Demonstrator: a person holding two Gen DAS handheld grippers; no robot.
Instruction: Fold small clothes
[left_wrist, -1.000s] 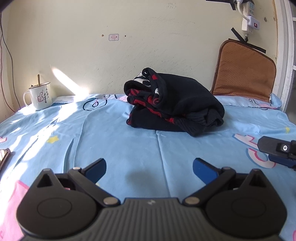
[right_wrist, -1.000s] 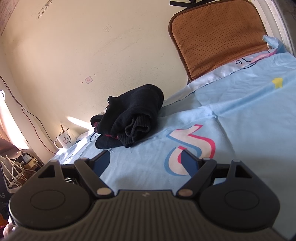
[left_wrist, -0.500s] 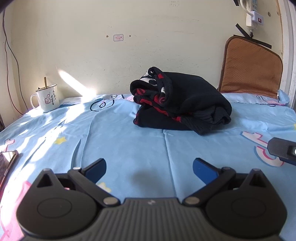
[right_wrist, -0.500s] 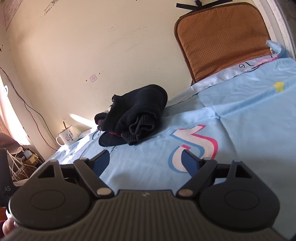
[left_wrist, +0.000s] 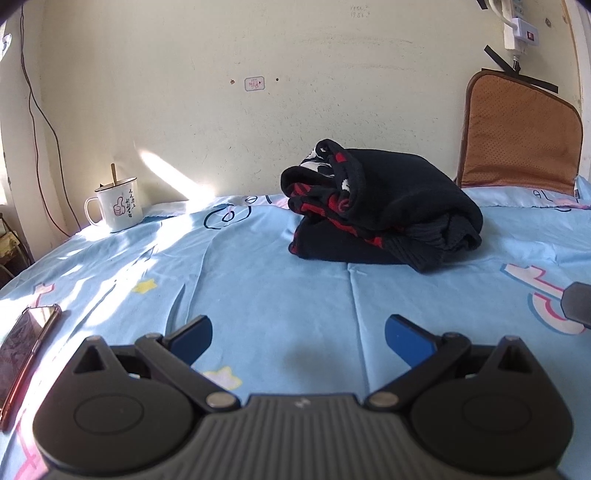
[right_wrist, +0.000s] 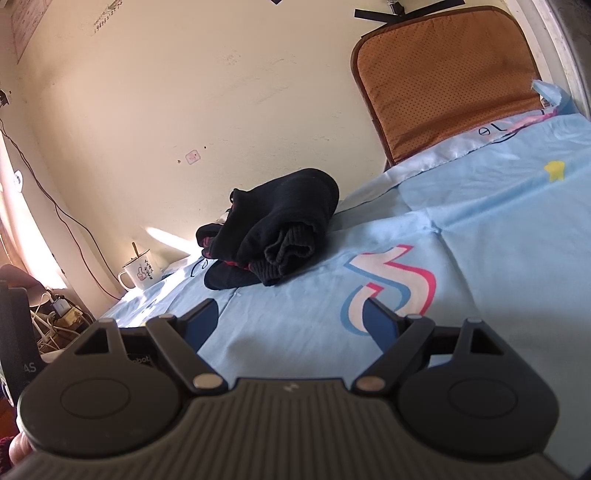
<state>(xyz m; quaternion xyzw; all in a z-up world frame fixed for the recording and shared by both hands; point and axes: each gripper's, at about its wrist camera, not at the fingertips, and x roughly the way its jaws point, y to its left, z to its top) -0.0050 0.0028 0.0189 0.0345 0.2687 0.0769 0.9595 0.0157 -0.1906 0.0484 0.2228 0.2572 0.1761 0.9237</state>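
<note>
A black knitted garment with red and white pattern (left_wrist: 380, 206) lies folded in a bundle on the light blue sheet (left_wrist: 258, 280), near the wall. It also shows in the right wrist view (right_wrist: 273, 232), at the middle left. My left gripper (left_wrist: 298, 338) is open and empty, low over the sheet, well short of the bundle. My right gripper (right_wrist: 290, 319) is open and empty, also short of the bundle. A tip of the right gripper shows at the right edge of the left wrist view (left_wrist: 578, 304).
A white enamel mug (left_wrist: 118, 206) with a stick in it stands at the back left by the wall. A phone (left_wrist: 22, 343) lies at the left edge. A brown cushion (left_wrist: 517, 136) leans on the wall at the back right. Cables and a chair (right_wrist: 44, 317) stand beside the bed.
Both grippers have drawn back from the folded bundle, so it looks smaller and farther. The phone has come into the left wrist view. Both stay open.
</note>
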